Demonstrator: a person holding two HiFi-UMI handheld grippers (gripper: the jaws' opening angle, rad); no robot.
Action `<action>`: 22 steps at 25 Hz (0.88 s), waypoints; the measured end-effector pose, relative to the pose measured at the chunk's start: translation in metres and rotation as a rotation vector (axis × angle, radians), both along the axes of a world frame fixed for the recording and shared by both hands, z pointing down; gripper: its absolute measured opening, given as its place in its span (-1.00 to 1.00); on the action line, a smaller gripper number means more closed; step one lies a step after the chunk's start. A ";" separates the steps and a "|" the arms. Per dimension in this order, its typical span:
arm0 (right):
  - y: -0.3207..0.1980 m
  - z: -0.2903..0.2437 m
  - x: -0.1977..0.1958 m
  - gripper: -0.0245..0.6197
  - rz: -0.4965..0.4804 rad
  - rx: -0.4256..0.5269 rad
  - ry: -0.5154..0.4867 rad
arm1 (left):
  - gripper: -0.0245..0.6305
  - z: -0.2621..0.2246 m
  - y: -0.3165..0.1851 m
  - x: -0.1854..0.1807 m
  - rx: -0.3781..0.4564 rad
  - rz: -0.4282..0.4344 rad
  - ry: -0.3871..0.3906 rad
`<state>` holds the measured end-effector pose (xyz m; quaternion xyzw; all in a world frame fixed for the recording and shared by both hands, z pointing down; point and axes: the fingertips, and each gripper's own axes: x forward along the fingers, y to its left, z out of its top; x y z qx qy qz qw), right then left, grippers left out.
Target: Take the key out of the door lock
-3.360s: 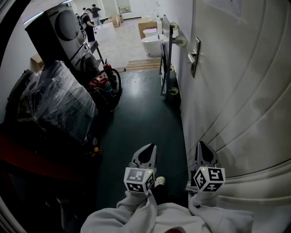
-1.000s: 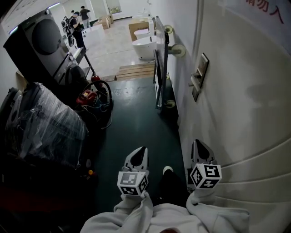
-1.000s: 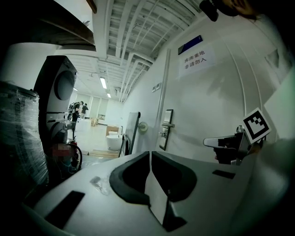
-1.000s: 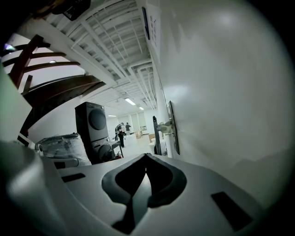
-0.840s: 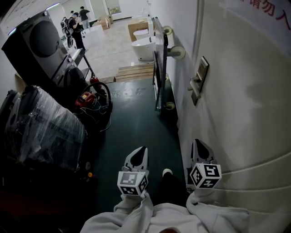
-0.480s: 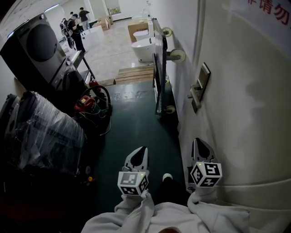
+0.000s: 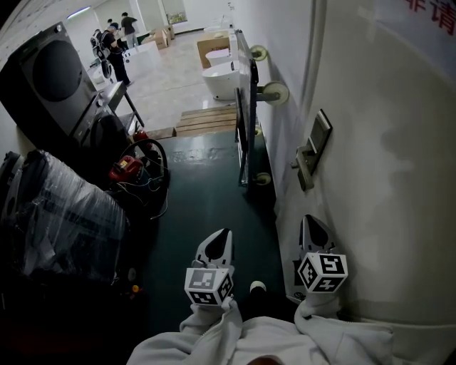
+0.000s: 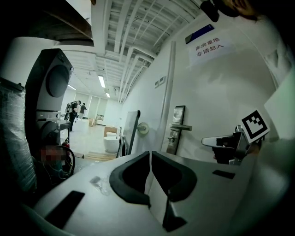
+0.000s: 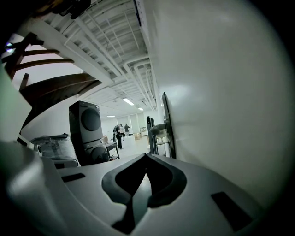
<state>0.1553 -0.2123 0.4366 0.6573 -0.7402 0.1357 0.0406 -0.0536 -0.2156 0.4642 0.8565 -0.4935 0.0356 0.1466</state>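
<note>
Warehouse storeroom: stacked washers, toilet, plastic-wrapped goods.

A white paper notice stuck high on the door carries two lines of red Chinese characters, 库房重地 above 非请勿入. Just above it, near the door's top edge, a small dark blue plate bears print too small to read. In the head view only the notice's lower edge shows, at the top right corner, with the character 请 cut off. The cube on the left hand-held gripper and the cube on the right hand-held gripper show black-and-white square markers, with no letters or numbers.
</note>
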 end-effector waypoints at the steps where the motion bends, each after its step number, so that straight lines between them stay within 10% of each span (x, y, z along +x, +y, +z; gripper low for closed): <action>1: -0.004 0.001 0.002 -0.76 0.001 0.000 0.000 | -0.85 0.002 -0.004 0.004 -0.002 0.005 0.002; 22: -0.022 0.009 0.023 -0.76 0.137 -0.029 0.018 | -0.85 0.018 -0.077 0.102 -0.083 0.335 0.048</action>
